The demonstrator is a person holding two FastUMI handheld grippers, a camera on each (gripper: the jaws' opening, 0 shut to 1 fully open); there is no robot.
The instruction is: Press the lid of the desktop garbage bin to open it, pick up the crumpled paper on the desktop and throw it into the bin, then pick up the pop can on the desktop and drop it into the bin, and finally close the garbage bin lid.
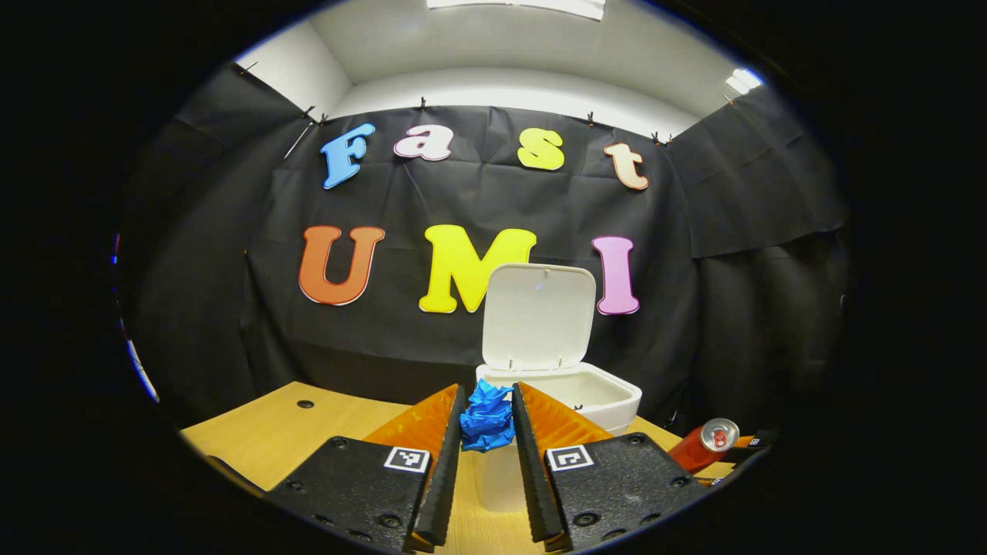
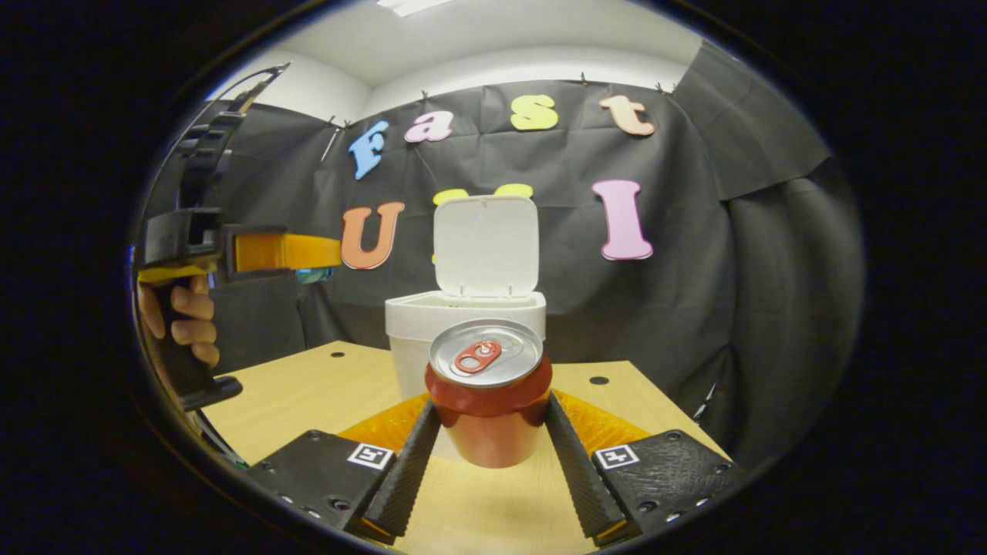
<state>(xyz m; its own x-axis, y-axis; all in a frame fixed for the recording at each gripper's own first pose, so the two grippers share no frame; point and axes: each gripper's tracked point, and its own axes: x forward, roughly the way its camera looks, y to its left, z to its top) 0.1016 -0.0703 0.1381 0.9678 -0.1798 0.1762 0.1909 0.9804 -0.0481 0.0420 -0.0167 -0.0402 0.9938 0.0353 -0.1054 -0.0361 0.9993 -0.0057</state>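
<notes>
Left gripper view: crumpled blue paper ball [image 1: 487, 418] is clamped between both fingers of the left gripper [image 1: 488, 422], bottom centre of frame, raised off the light wooden desktop [image 1: 262, 435]. White plastic desktop bin [image 1: 580, 395] is seen just behind the paper, centre frame, its white hinged lid [image 1: 537, 317] standing upright and open. Red aluminium pop can [image 1: 704, 445] is seen at lower right, tilted.

Right gripper view: same red can [image 2: 489, 391] is gripped at the sides by both fingers of the right gripper [image 2: 489, 432], lower centre, silver top with red pull tab facing the camera. Whether the can is touching the desktop [image 2: 308, 385] cannot be told. Open bin [image 2: 420, 324] is directly behind the can, lid [image 2: 486, 245] up. Left gripper [image 2: 308, 258] is visible at upper left, held by a hand [image 2: 181, 320], with a bit of blue paper [image 2: 312, 274] at its tips, level with the lid and left of the bin.
</notes>
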